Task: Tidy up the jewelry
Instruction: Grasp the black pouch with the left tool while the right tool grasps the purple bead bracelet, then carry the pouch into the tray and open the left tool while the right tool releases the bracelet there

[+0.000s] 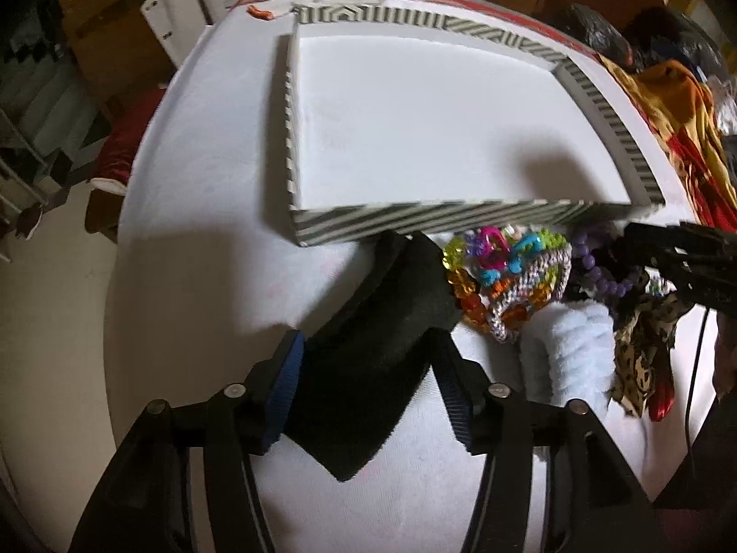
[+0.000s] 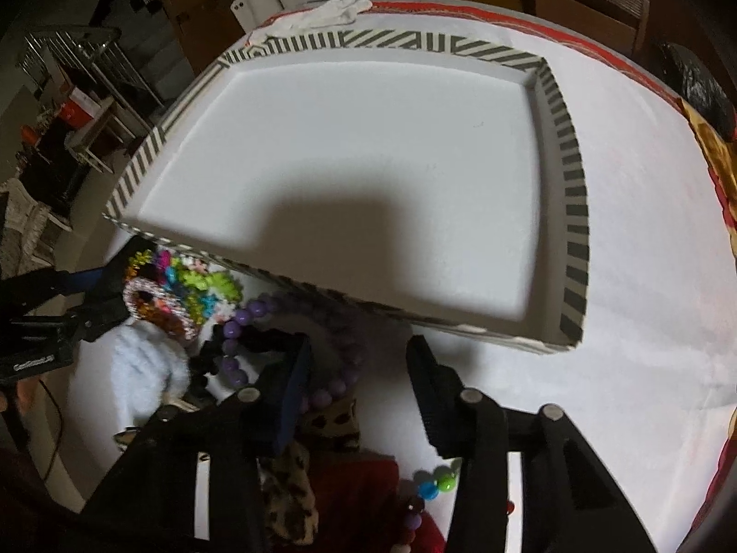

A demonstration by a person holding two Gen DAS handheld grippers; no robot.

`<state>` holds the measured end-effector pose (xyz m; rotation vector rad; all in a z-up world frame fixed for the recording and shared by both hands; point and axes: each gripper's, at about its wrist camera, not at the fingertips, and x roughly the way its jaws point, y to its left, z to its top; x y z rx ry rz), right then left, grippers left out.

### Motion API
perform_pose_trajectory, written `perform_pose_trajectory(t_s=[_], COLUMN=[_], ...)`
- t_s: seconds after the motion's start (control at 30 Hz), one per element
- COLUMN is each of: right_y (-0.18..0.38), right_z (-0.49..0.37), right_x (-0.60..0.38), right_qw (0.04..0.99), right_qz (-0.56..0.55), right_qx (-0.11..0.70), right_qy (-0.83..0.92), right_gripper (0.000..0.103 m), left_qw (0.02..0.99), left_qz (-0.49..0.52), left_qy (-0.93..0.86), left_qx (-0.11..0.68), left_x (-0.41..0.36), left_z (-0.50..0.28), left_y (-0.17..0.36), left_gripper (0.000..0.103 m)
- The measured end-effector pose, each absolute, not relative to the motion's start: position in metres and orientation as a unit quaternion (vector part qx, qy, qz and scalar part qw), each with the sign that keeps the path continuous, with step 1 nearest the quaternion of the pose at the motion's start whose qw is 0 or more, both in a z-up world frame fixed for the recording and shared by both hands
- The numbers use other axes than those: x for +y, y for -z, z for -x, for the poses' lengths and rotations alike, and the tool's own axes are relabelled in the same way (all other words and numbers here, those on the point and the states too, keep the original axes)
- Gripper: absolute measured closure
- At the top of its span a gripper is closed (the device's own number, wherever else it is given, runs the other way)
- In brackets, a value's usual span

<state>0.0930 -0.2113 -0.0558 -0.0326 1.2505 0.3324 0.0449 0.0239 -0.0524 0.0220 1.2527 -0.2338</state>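
Risk first: you are working a tangled heap right against the near wall of the shallow white tray with grey-and-white striped sides point(image 1: 460, 216), and the tray is holding nothing yet. Your left claw point(image 1: 368, 382) is standing wide apart around a black felt-like cloth piece point(image 1: 368, 345); whether the pads are actually gripping it, I cannot tell, it looks loose between them. If you are closing there, you are risking a lift of cloth only, no jewelry.

Your right claw point(image 2: 359, 391) is spread open, holding nothing, hovering over the purple round-bead strand point(image 2: 239, 322) and the leopard-print fabric band point(image 2: 295, 493). Beads are lying partly under the left finger, so a pinch may be catching fabric and strand together and dragging the pile.

Multicoloured clear-plastic bead bracelets point(image 1: 502, 267) are sitting touching the fluffy pale-blue scrunchie point(image 1: 571, 350), just beside the tray wall; pulling one is likely snagging its neighbours or nudging the tray across the white surface point(image 1: 207, 184). Loose green and blue beads point(image 2: 435, 484) near your right finger could be rolling off.
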Motion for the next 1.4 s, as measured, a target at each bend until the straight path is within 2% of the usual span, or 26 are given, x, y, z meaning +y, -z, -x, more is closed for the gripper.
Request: perform_pose_trajectory(t_s=[0.07, 0.17, 0.23, 0.27, 0.3, 0.37, 0.8, 1.03, 1.4], right_y=[0.058, 0.06, 0.059, 0.057, 0.054, 0.044, -0.03, -0.062, -0.063], right_z=[-0.094, -0.096, -0.095, -0.094, -0.094, -0.089, -0.059, -0.063, -0.104], right_x=[-0.21, -0.207, -0.21, -0.212, -0.215, -0.22, -0.233, -0.243, -0.25], right_qw=[0.803, 0.807, 0.806, 0.807, 0.809, 0.814, 0.842, 0.859, 0.865], right_qz=[0.022, 0.035, 0.028, 0.019, 0.01, -0.007, -0.022, -0.024, -0.022], right_qx=[0.575, 0.569, 0.568, 0.566, 0.562, 0.552, 0.49, 0.462, 0.465], right_qy=[-0.155, -0.157, -0.163, -0.167, -0.171, -0.182, -0.223, -0.217, -0.188], right_gripper=[0.071, 0.089, 0.093, 0.093, 0.094, 0.094, 0.094, 0.094, 0.094], left_qw=[0.804, 0.808, 0.812, 0.813, 0.811, 0.813, 0.852, 0.857, 0.857], left_qz=[-0.031, -0.056, -0.042, -0.026, -0.008, 0.008, 0.06, 0.072, 0.076], left_qy=[0.115, 0.111, 0.111, 0.114, 0.113, 0.099, 0.085, 0.09, 0.08], left_qx=[0.582, 0.576, 0.571, 0.571, 0.575, 0.574, 0.513, 0.502, 0.503], left_x=[0.018, 0.012, 0.014, 0.016, 0.02, 0.026, 0.031, 0.023, 0.014], left_z=[-0.043, -0.04, -0.036, -0.035, -0.034, -0.031, -0.005, -0.014, -0.066], left_y=[0.054, 0.055, 0.054, 0.051, 0.05, 0.047, -0.02, -0.036, -0.036], left_gripper=[0.038, 0.039, 0.049, 0.065, 0.076, 0.078, 0.079, 0.079, 0.079])
